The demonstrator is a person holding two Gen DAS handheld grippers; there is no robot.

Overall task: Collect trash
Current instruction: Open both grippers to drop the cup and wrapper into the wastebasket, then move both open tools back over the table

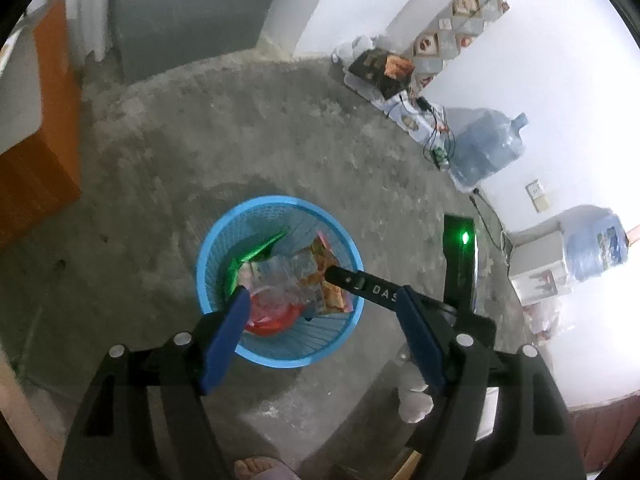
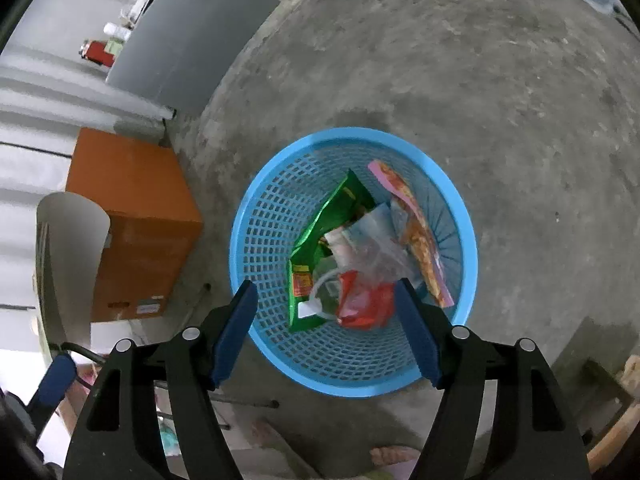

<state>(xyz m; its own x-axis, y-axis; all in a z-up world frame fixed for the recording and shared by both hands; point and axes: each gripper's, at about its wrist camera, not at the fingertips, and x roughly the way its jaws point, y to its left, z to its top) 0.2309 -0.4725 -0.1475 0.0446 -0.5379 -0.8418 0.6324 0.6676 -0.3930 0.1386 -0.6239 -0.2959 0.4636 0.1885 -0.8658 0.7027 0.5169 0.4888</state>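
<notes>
Left wrist view: left gripper point(image 1: 322, 298) hangs above the round blue plastic mesh basket point(image 1: 224, 232) standing on the grey concrete floor point(image 1: 248, 136). Jaws wide apart, nothing between the blue pads. The right gripper's black body crosses the basket's right rim. Held high, probably so that dropped pieces fall inside.

Right wrist view: right gripper point(image 2: 326, 292) likewise over the basket point(image 2: 272, 216), jaws spread wide and empty. Collected trash lies inside: green foil wrapper point(image 2: 320, 236), red crumpled plastic bag point(image 2: 366, 304), clear plastic bag point(image 2: 374, 236), orange-pink snack packet point(image 2: 416, 232) leaning on the far wall. An orange cardboard box point(image 2: 136, 216) stands nearby.
</notes>
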